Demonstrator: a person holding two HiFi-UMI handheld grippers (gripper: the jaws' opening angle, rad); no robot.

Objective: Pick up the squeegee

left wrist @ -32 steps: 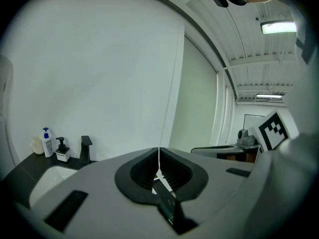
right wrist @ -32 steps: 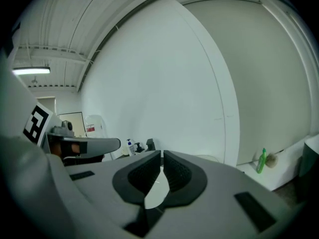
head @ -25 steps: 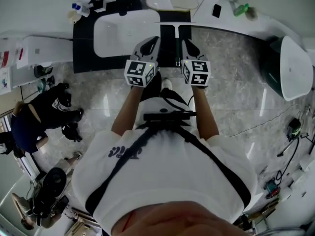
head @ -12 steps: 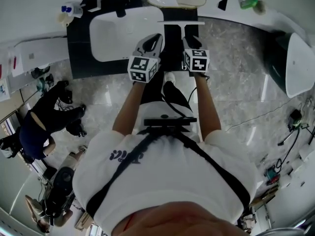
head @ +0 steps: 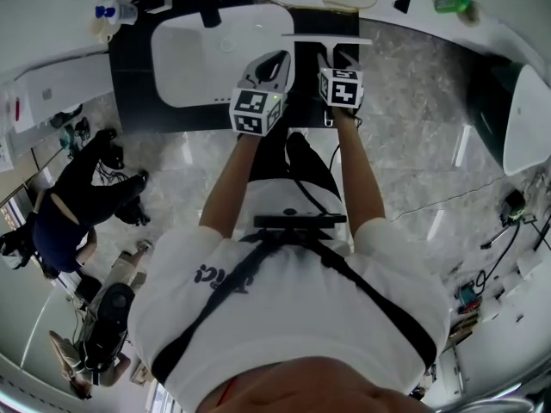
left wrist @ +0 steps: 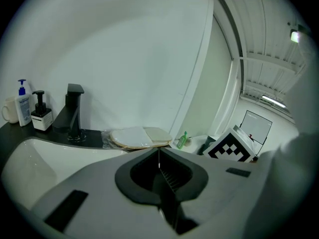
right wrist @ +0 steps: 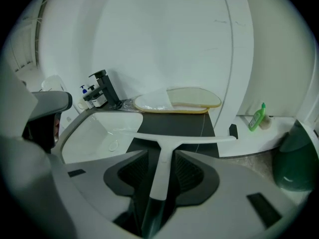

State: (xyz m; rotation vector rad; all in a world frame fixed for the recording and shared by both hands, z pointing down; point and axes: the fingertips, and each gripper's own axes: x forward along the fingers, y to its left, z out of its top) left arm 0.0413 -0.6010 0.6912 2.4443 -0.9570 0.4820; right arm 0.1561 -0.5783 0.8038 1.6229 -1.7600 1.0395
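Observation:
The white T-shaped squeegee [right wrist: 163, 151] lies on the dark counter [right wrist: 174, 126] beside the sink, its blade [head: 327, 38] across the far end. Its handle runs back between the jaws of my right gripper [right wrist: 162, 156], which are opening, with a gap on each side of the handle. In the head view the right gripper [head: 334, 57] points down over the squeegee. My left gripper [left wrist: 159, 156] is shut with nothing in it and hovers at the sink's right rim [head: 277, 60], just left of the squeegee.
A white sink [head: 198, 58] is set in the counter, with a black faucet [left wrist: 74, 113] and soap bottles [left wrist: 22, 103] behind it. Flat oval boards [right wrist: 174, 101] lie at the back. A green bottle [right wrist: 256, 116] and a dark green bin [right wrist: 299, 158] stand at the right.
Both grippers have moved forward and down toward the counter. The right one now straddles the squeegee's handle, and the left one has reached the sink's rim.

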